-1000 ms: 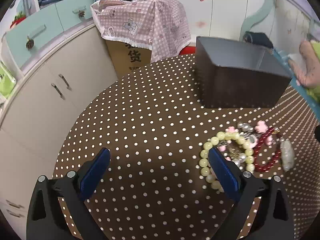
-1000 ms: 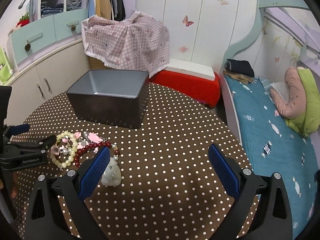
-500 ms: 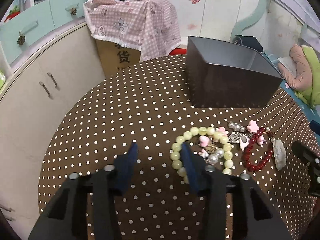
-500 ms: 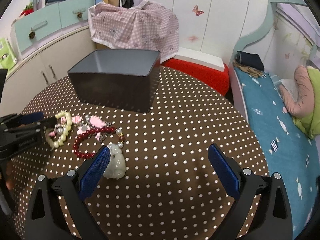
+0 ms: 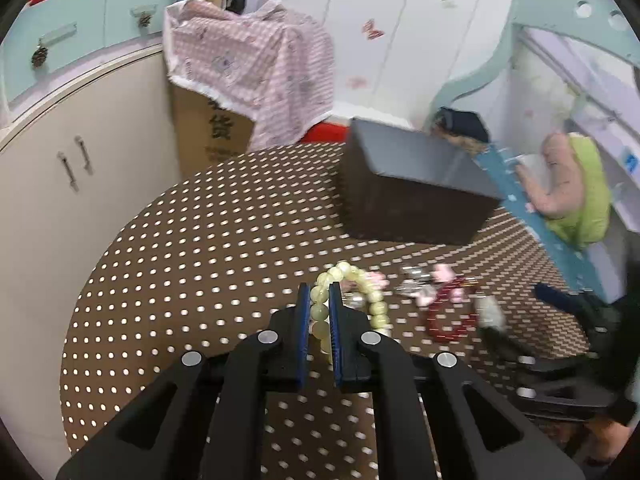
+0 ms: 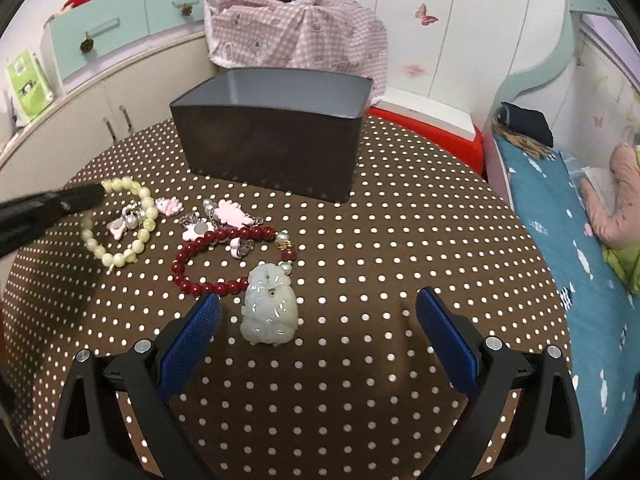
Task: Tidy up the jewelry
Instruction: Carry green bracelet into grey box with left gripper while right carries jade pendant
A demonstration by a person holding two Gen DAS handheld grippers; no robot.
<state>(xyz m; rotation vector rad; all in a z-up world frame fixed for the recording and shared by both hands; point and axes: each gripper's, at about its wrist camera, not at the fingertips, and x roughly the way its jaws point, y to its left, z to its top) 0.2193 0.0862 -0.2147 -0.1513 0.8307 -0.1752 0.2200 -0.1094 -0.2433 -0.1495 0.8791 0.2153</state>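
My left gripper point(image 5: 320, 298) is shut on the pale green bead bracelet point(image 5: 362, 286), which still lies on the polka-dot table point(image 5: 224, 240); it also shows in the right wrist view point(image 6: 120, 256), with the left gripper point(image 6: 94, 196) at its far-left side. A red bead bracelet point(image 6: 208, 284) with a pale jade pendant point(image 6: 270, 306) lies just ahead of my open, empty right gripper point(image 6: 318, 320). Pink charms point(image 6: 228, 214) lie between the bracelets. The dark open box point(image 6: 276, 136) stands behind the jewelry.
A cardboard box under a pink checked cloth point(image 5: 248, 64) stands behind the table. Cream cabinets point(image 5: 60, 168) are on the left. A bed with a blue sheet point(image 6: 572, 248) is on the right, beyond the table's round edge.
My left gripper has moved right and forward and closed on the green bead bracelet. My right gripper has come closer to the jade pendant and stayed open.
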